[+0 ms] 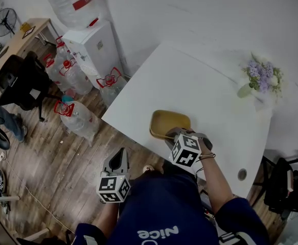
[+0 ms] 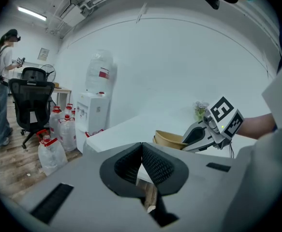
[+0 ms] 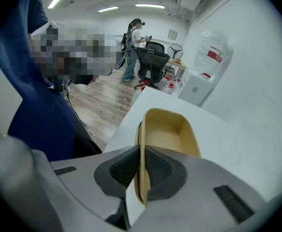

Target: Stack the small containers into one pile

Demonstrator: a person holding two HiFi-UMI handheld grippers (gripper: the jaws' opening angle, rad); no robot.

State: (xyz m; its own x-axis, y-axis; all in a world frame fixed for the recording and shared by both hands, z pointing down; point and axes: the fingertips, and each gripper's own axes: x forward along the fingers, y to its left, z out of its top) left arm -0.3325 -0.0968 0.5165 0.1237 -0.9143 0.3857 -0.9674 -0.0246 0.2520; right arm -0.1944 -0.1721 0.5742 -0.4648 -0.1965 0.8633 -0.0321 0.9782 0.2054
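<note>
Bench [image 1: 200, 80]: tan container [image 1: 170, 120], near wall clamped in right gripper [image 3: 141, 154], grip plain only in right gripper view. Left gripper [image 2: 141, 164] closed, empty. Flowers [image 1: 262, 76], water dispenser [image 1: 95, 45] nearby.

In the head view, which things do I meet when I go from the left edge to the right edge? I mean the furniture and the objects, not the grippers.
In order: black office chair → white water dispenser → tan container → purple flowers.

Two tongs [image 1: 119, 158] [image 1: 173, 132], one container [image 1: 166, 120], one vase [image 1: 245, 91]
</note>
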